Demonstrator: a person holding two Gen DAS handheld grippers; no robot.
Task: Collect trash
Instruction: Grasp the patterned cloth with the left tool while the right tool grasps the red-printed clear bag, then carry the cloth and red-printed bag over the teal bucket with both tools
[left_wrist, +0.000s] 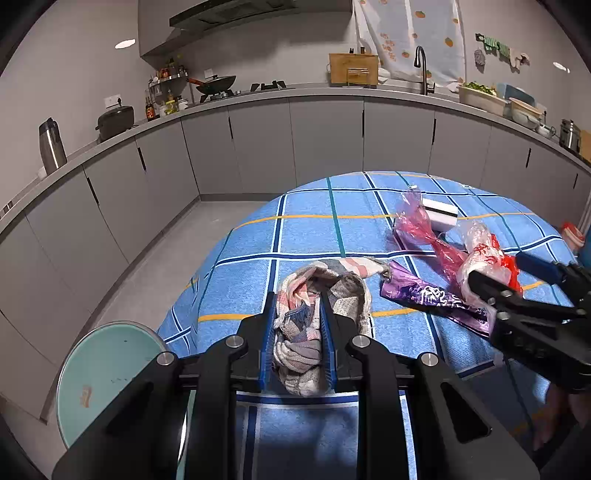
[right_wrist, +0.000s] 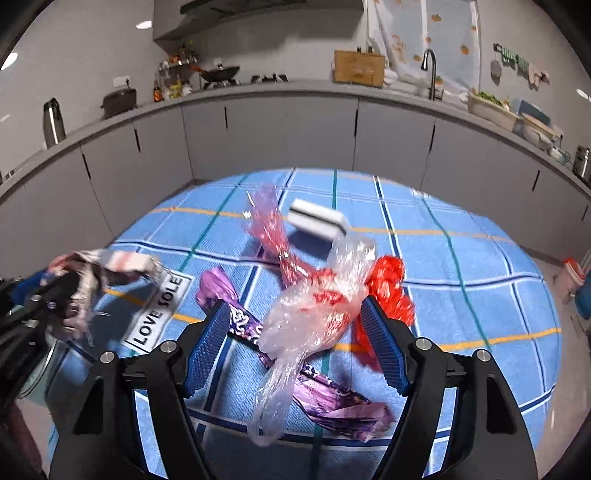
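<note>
My left gripper (left_wrist: 297, 301) is shut on a crumpled patterned cloth (left_wrist: 314, 325) and holds it over the near edge of the blue checked tablecloth (left_wrist: 306, 229). My right gripper (right_wrist: 295, 314) is open around a clear and red plastic bag (right_wrist: 314, 317), which looks blurred and loose between the jaws. The right gripper also shows in the left wrist view (left_wrist: 491, 280). A purple wrapper (right_wrist: 332, 395) lies under the bag. A pink plastic wrapper (right_wrist: 269, 229) and a white sponge block (right_wrist: 317, 221) lie further back.
A pale green round bin lid (left_wrist: 107, 373) sits low at the left beside the table. A "LOVE SOLE" label (right_wrist: 159, 314) is on the cloth. Grey kitchen cabinets (left_wrist: 258, 147) with a cluttered counter curve behind. A red-lidded container (right_wrist: 570, 277) stands at the right.
</note>
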